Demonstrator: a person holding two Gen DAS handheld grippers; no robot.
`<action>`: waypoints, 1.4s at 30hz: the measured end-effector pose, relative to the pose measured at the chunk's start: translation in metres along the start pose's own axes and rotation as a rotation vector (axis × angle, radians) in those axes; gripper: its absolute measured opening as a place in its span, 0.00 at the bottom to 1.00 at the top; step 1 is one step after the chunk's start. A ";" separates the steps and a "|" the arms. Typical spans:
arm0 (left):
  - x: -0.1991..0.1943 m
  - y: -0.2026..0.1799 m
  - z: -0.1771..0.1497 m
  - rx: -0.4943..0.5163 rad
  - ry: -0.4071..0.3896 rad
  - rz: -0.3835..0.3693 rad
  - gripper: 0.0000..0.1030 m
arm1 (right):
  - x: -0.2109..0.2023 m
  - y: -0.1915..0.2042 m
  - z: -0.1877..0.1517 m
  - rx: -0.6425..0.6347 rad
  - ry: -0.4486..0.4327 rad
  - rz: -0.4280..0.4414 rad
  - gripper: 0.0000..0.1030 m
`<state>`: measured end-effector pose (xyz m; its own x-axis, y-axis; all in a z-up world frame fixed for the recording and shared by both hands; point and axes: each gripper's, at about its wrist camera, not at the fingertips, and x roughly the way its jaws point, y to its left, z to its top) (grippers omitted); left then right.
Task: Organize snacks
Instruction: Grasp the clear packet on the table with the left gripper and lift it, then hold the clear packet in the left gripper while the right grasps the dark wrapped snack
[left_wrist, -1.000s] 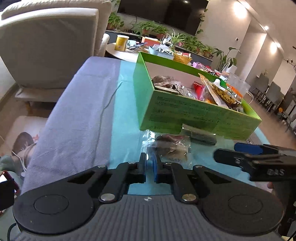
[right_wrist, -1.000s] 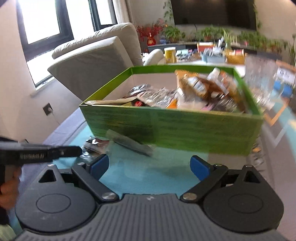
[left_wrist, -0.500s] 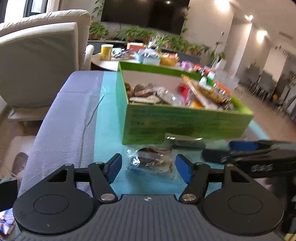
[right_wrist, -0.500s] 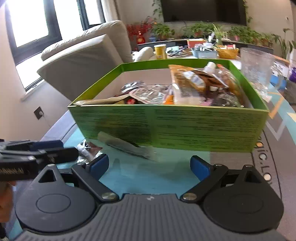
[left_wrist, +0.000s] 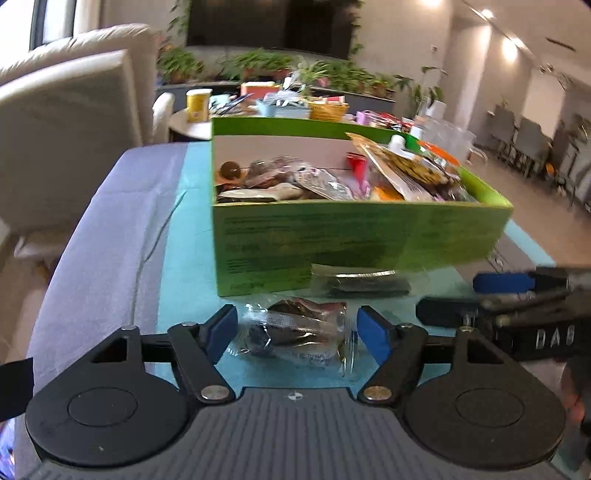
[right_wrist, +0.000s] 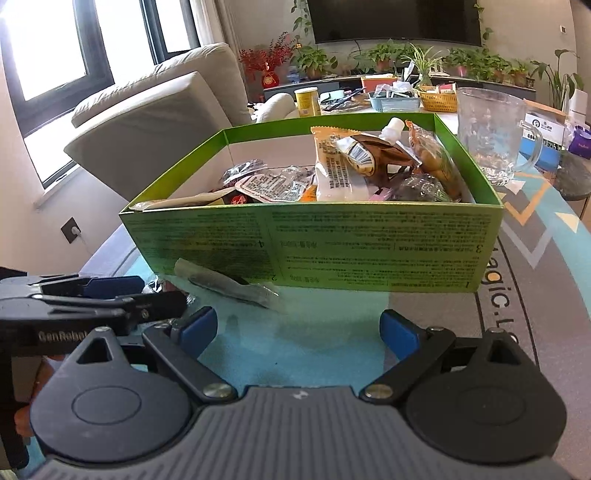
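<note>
Left wrist view: left gripper (left_wrist: 297, 330) is opening, its blue pads clear of the clear-wrapped dark snack packet (left_wrist: 293, 332) lying between them, before the green cardboard box (left_wrist: 354, 240); right gripper (right_wrist: 298, 326) stands spread, empty

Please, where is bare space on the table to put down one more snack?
Free: the teal mat between the right gripper fingers, and the grey cloth left of the green box. Crowded: the box inside, and its front left, with two packets.
</note>
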<state>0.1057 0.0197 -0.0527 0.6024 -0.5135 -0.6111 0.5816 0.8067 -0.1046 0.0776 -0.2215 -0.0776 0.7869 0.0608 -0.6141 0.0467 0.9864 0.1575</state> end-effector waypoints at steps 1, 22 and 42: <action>0.000 -0.002 -0.002 0.018 -0.006 0.005 0.68 | 0.000 -0.001 0.000 0.005 0.000 -0.001 0.52; -0.026 0.021 -0.014 -0.128 -0.010 0.057 0.07 | 0.003 0.007 0.003 -0.005 0.000 0.021 0.52; -0.050 0.028 -0.024 -0.120 -0.024 0.095 0.08 | 0.041 0.065 0.007 0.086 -0.047 -0.128 0.52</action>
<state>0.0789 0.0745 -0.0439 0.6652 -0.4389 -0.6041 0.4526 0.8805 -0.1413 0.1176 -0.1564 -0.0873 0.7990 -0.0742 -0.5968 0.1999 0.9687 0.1471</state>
